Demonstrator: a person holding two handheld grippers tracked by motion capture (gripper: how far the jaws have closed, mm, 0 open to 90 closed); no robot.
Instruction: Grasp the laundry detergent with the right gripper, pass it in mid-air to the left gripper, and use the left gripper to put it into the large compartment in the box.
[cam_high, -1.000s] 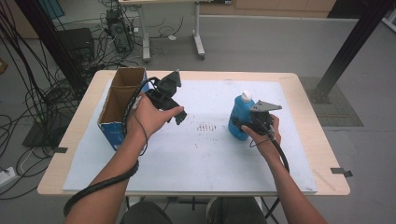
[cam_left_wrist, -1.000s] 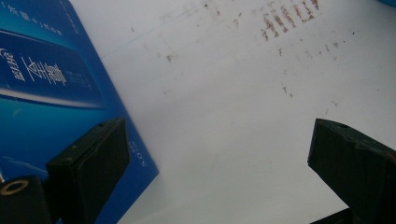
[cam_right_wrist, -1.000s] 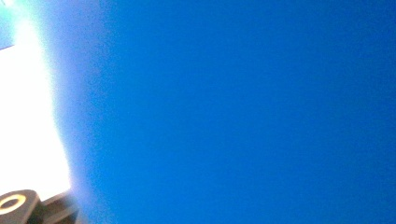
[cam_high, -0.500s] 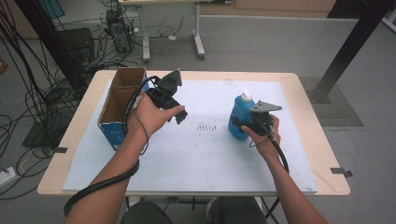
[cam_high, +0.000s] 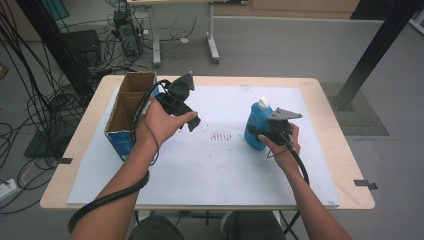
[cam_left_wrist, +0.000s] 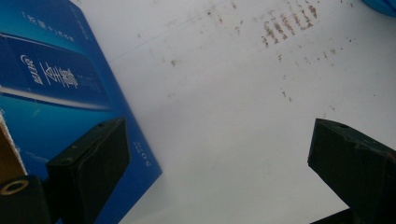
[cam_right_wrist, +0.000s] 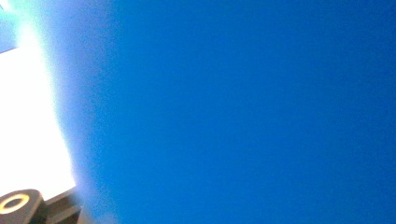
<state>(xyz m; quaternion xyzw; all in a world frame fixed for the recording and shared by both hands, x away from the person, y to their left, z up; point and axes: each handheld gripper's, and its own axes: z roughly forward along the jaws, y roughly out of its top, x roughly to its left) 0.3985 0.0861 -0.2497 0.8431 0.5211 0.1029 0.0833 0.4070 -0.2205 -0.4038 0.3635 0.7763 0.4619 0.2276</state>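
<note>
From the high view, the left gripper (cam_high: 186, 111) is held above the white mat (cam_high: 210, 165) beside the open cardboard box (cam_high: 131, 107), while the right gripper (cam_high: 261, 131) presses against a blue bottle (cam_high: 257, 125) standing upright on the mat. In the left gripper view its jaws stand wide apart, empty, over the mat, next to the box's blue side (cam_left_wrist: 56, 93). In the right gripper view blurred blue bottle surface (cam_right_wrist: 243, 112) sits very close, so the jaws probably clasp it, though I cannot tell.

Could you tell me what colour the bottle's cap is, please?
White, on the blue bottle; clearest in the high view.
</note>
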